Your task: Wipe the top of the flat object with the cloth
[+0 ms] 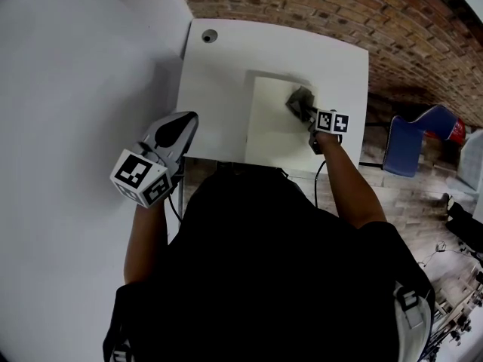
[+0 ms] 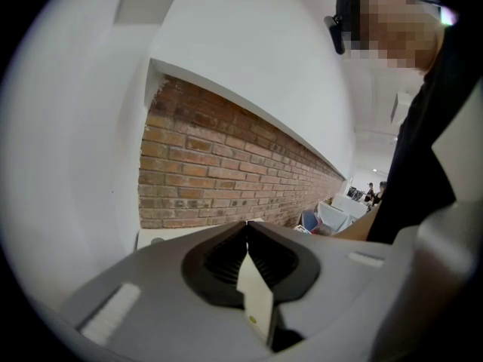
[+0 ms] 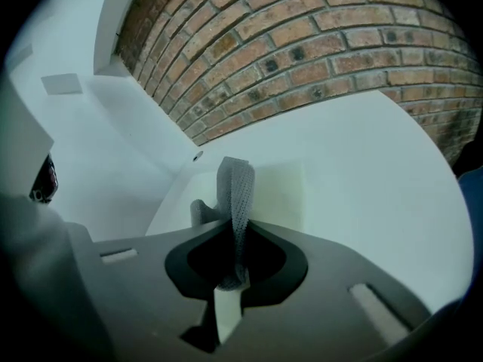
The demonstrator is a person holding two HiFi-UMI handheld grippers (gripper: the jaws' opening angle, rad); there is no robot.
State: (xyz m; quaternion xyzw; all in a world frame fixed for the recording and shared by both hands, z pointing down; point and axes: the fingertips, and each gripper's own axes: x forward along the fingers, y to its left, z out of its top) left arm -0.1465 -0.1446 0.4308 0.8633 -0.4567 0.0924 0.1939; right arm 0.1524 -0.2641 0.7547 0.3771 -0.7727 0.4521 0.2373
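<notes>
- Head view: the right hand-held gripper point(image 1: 308, 116) holds the grey cloth point(image 1: 299, 102) at the far right part of the cream flat object point(image 1: 270, 130) on the white tabletop point(image 1: 215, 81). The left hand-held gripper point(image 1: 183, 124) is by the tabletop's near left corner.
- Left gripper view: its jaws are pressed together, facing a brick wall point(image 2: 211, 172).
- Right gripper view: its jaws pinch the cloth, with the flat object just beyond.

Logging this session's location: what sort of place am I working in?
Probably an indoor lab or office workspace: a white table stands by an exposed brick wall, with a blue chair nearby and people farther off.

Cloth point(image 1: 299, 102) on flat object point(image 1: 270, 133) (far right)
</notes>
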